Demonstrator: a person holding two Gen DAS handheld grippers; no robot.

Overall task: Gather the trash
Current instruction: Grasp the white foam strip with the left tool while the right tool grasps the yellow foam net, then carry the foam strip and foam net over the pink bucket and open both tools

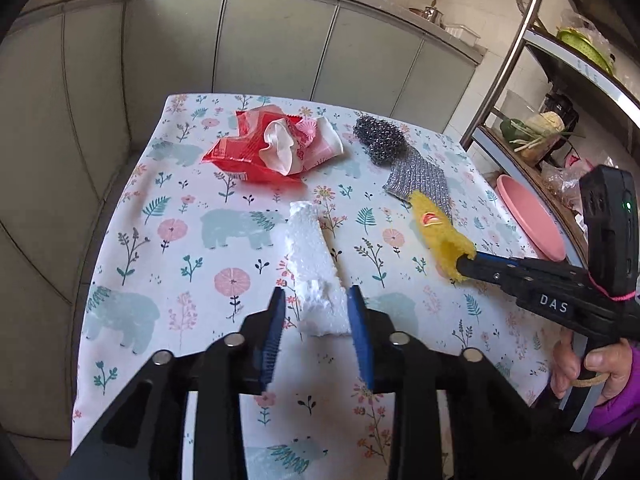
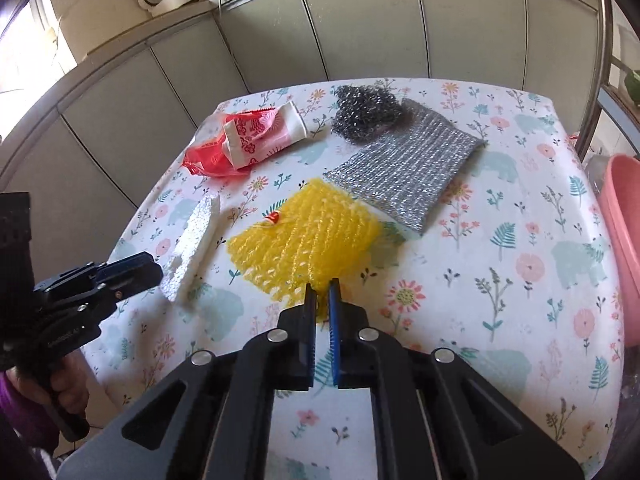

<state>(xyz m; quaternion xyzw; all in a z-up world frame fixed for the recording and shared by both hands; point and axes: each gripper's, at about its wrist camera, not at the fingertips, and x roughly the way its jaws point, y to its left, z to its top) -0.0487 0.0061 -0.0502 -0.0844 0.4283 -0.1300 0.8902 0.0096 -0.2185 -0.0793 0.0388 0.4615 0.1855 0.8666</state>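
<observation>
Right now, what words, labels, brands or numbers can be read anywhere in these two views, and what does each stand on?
"DAS": white raised letters on the side of the right hand-held gripper, seen in the left wrist view.
Small white print on the red wrapper: too small to read.
Faint lettering on the left hand-held gripper body, right wrist view: too blurred to read.

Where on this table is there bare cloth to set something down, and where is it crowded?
Free: the near right of the tablecloth, between the yellow mesh cloth and the pink basin, and the near left corner beside the white foam piece. Crowded: the far half, with the red wrapper, steel scourer and silver cloth close together.
</observation>
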